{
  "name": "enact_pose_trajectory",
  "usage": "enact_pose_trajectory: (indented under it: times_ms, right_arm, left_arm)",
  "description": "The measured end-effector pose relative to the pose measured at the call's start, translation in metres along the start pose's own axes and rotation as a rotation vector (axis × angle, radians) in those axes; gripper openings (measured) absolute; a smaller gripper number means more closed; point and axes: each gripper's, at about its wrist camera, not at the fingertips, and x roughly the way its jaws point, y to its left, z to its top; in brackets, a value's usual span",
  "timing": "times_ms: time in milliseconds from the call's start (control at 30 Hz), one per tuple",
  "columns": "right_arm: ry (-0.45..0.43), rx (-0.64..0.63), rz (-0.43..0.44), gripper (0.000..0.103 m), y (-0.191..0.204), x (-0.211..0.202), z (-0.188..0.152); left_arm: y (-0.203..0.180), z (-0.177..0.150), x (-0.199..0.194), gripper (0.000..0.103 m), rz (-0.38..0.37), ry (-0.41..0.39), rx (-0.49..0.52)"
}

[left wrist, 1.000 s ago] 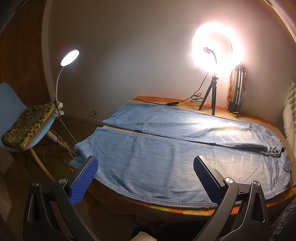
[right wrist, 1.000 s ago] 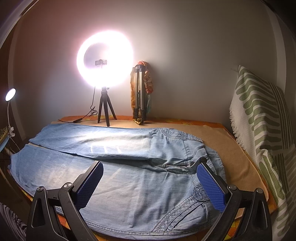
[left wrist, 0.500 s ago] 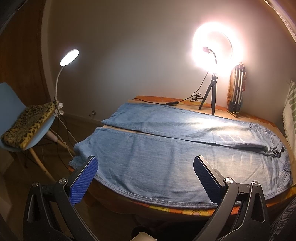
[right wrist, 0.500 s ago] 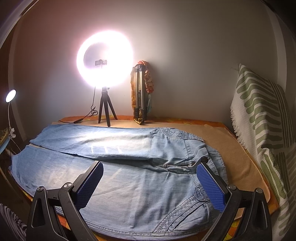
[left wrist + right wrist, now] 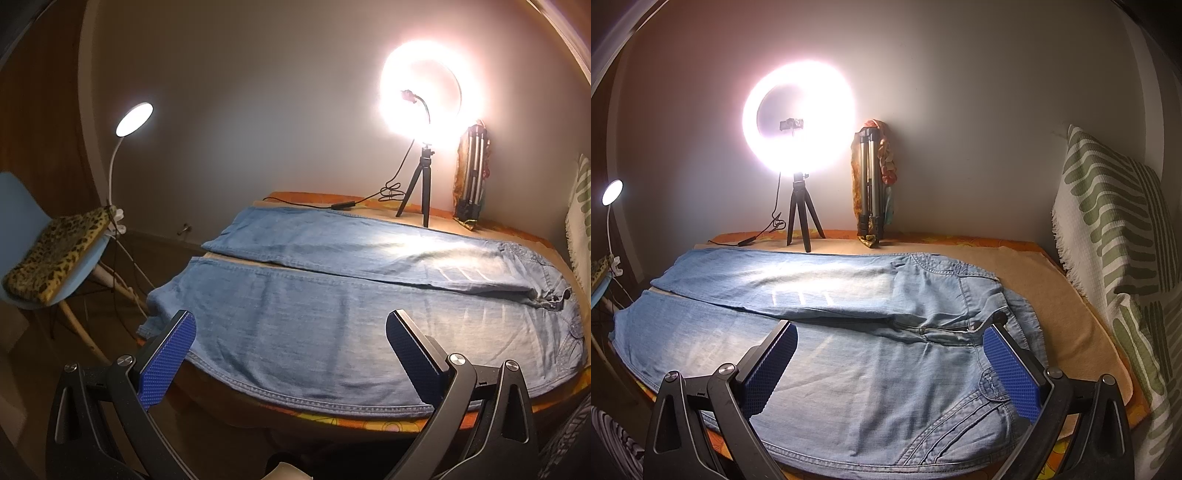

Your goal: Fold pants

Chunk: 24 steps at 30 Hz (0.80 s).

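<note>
A: Where is free room found?

B: Above the pants (image 5: 827, 354), spread flat over the table (image 5: 1071, 314); both wide-open grippers are held clear of them at the near edge.

A: What is blocked?

B: The far edge is taken by the ring light (image 5: 798, 122) on its tripod and a folded tripod (image 5: 871, 184). The right side is walled by a striped cushion (image 5: 1115, 229).

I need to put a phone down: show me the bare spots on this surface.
Bare tan cover lies between the jeans waistband and the striped pillow. A thinner strip runs behind the jeans, crowded by the ring light tripod, its cable and the folded tripod.
</note>
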Motion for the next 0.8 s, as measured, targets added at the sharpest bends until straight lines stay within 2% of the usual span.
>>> enact_pose_trajectory:
  times_ms: [533, 800]
  right_arm:
    - [0.0, -0.048, 0.063, 0.102, 0.005, 0.019, 0.022]
    - [0.004, -0.046, 0.121, 0.102, 0.003, 0.037, 0.044]
  left_arm:
    - [0.019, 0.014, 0.01, 0.102, 0.063, 0.024, -0.012]
    - [0.024, 0.044, 0.019, 0.098, 0.068, 0.02, -0.014]
